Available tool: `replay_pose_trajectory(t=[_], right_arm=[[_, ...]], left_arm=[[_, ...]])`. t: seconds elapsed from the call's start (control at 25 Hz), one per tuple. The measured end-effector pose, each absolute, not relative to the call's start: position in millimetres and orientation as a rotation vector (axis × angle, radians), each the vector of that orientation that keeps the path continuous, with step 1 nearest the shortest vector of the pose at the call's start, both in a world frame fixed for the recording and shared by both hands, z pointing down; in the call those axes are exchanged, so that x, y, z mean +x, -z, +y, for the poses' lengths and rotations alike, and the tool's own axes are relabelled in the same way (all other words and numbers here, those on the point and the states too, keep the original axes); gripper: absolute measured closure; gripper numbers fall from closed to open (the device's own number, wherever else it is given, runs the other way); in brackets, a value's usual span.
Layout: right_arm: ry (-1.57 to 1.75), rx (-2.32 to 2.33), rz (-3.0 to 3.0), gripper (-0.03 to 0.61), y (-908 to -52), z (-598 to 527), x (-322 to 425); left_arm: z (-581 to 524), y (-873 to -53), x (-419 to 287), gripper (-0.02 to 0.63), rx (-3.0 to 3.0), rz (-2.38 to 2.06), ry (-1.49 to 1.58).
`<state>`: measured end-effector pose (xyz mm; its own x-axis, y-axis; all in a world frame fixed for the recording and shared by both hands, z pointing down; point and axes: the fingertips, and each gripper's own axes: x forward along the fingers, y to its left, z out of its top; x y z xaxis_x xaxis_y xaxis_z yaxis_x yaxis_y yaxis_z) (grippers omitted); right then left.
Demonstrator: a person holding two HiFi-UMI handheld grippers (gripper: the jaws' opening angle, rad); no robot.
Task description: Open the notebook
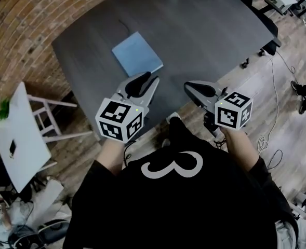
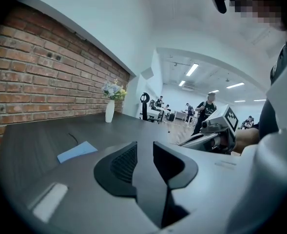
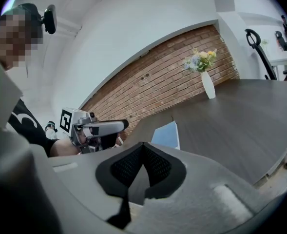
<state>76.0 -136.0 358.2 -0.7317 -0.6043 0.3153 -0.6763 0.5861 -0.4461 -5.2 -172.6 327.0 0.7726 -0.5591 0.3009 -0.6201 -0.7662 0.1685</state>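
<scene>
A closed light-blue notebook [image 1: 137, 53] lies flat on the dark grey table [image 1: 204, 30], a little beyond both grippers. It also shows in the left gripper view as the notebook [image 2: 77, 151] ahead to the left, and in the right gripper view as the notebook [image 3: 166, 134] just past the jaws. My left gripper [image 1: 145, 83] hovers near the table's front edge, short of the notebook; its jaws [image 2: 144, 152] stand open with a narrow gap and nothing between them. My right gripper [image 1: 195, 90] hangs beside it to the right, its tips [image 3: 143, 147] touching, shut on nothing.
A white vase with flowers [image 3: 207, 84] stands at the table's far end by the brick wall [image 1: 23, 19]. A white side table [image 1: 17, 134] stands on the floor at the left, an office chair [image 1: 262, 4] at the far right. Cables lie on the floor [image 1: 269, 139].
</scene>
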Motion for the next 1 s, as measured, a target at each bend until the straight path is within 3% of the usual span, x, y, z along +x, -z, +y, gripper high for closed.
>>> replay_pose_trajectory(t=[0.24,0.64,1.0], right_arm=[[-0.991,1.088,-2.682,0.577,-390,-161,106],[-1.113,1.011,-2.68,0.578,-409,-207,129],[-1.104,0.91,-2.672,0.578,-411,-228,127]], left_arm=[[-211,-369,21,0.407,2.653,-0.956,-0.524],[-263,-443,35,0.33,2.51,-1.086,-0.804],[-290,-474,38,0.324,2.495,-1.204,-0.999]])
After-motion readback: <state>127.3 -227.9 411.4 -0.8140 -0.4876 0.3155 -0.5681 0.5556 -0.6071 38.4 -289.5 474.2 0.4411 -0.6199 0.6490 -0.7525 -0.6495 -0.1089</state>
